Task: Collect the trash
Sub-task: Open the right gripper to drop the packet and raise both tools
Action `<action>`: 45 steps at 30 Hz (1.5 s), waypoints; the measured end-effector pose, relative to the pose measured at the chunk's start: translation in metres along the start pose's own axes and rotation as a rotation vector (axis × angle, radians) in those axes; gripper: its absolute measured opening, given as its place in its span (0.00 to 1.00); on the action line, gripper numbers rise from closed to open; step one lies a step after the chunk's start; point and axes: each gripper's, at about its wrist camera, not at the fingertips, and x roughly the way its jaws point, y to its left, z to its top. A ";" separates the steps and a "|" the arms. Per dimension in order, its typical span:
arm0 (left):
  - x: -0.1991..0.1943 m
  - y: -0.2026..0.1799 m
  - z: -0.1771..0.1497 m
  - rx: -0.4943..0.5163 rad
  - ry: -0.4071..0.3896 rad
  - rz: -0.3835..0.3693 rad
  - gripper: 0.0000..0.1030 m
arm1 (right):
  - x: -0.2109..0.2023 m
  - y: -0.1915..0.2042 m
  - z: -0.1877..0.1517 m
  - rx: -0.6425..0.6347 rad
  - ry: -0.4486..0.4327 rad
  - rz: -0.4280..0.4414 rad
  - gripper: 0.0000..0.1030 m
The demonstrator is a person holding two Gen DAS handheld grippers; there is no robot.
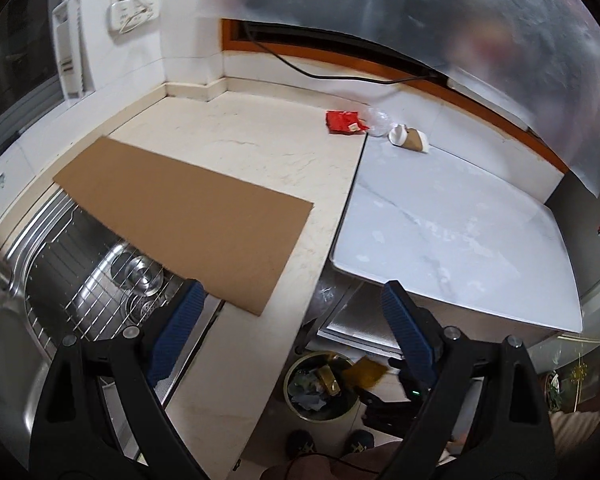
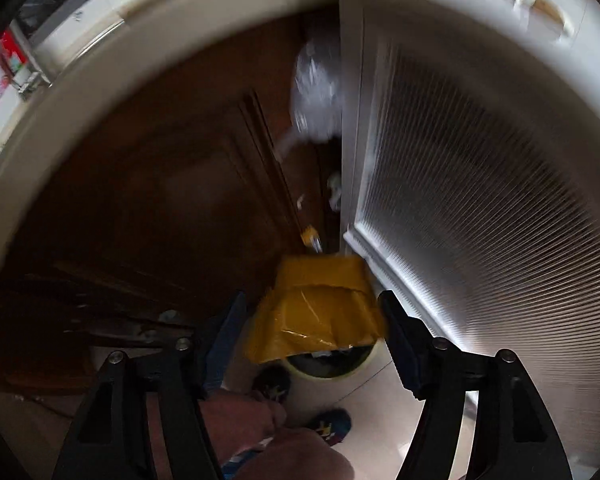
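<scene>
My left gripper is open and empty above the counter's front edge. Far back on the counter lie a red wrapper, a crumpled clear plastic piece and a tipped paper cup. On the floor below stands a round bin with trash in it. My right gripper points down over that bin. A yellow packet sits between its fingers, with a dark gap beside the left finger. The same yellow packet shows just above the bin's rim.
A brown cardboard sheet lies across the counter and overhangs the steel sink. A white marble slab adjoins on the right. Beside the bin are a brown cabinet door, a ribbed white door, a hanging plastic bag and the person's shoes.
</scene>
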 end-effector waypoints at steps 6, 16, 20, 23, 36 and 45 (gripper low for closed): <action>0.004 0.008 -0.012 -0.011 -0.008 0.020 0.86 | 0.067 -0.009 -0.007 0.047 0.057 -0.031 0.78; 0.003 0.006 -0.010 -0.008 -0.004 0.011 0.86 | 0.055 -0.013 -0.002 0.056 0.055 -0.020 0.78; -0.002 0.003 0.001 0.002 0.002 -0.014 0.86 | 0.008 -0.013 0.006 0.069 0.007 -0.011 0.78; -0.005 -0.002 0.011 0.019 0.008 -0.034 0.86 | -0.028 -0.011 0.014 0.078 -0.039 -0.008 0.78; 0.004 -0.025 0.046 0.111 0.026 -0.082 0.85 | -0.170 -0.014 0.063 0.123 -0.248 -0.045 0.78; 0.026 -0.044 0.079 0.109 0.049 -0.110 0.85 | -0.238 -0.052 0.112 0.142 -0.339 -0.112 0.78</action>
